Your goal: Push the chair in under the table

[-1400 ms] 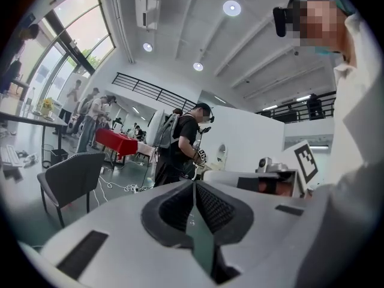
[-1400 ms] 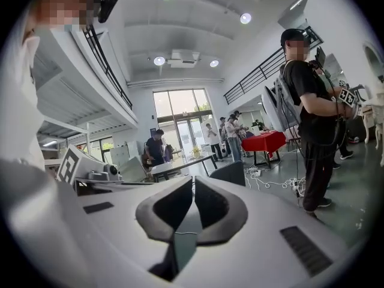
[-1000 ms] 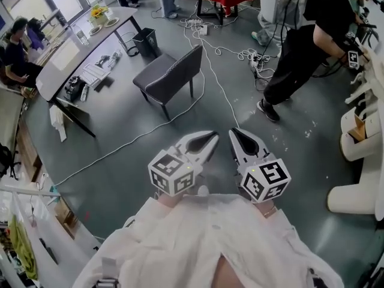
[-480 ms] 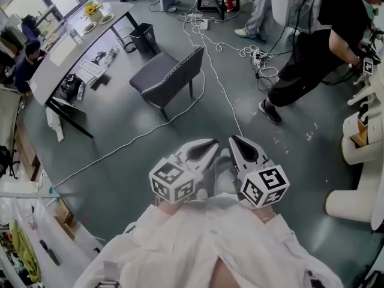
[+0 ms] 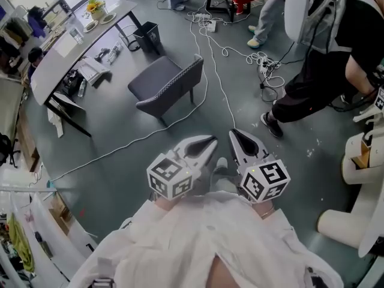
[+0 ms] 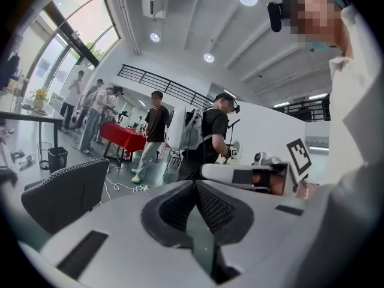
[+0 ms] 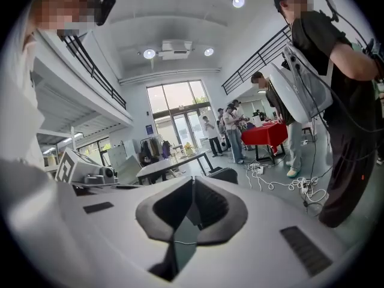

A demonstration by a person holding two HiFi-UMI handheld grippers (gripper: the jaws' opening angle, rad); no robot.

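1. Head view: the grey chair [image 5: 165,86] stands on the floor clear of the curved table [image 5: 63,56], seat toward it, well apart from both grippers.
2. The left gripper [image 5: 210,141] is clenched, nothing between its jaws.
3. The right gripper [image 5: 234,134], just beside it, is likewise closed and empty.
4. A white cable [image 5: 120,146] crosses the floor between chair and grippers.

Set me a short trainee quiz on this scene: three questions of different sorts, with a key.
1. True or false: the chair is already under the table.
2. The left gripper is: A open; B shut and empty; C shut on the chair.
3. Name the black thing on the floor by the table's end.
Key: 1 false; 2 B; 3 a bin.
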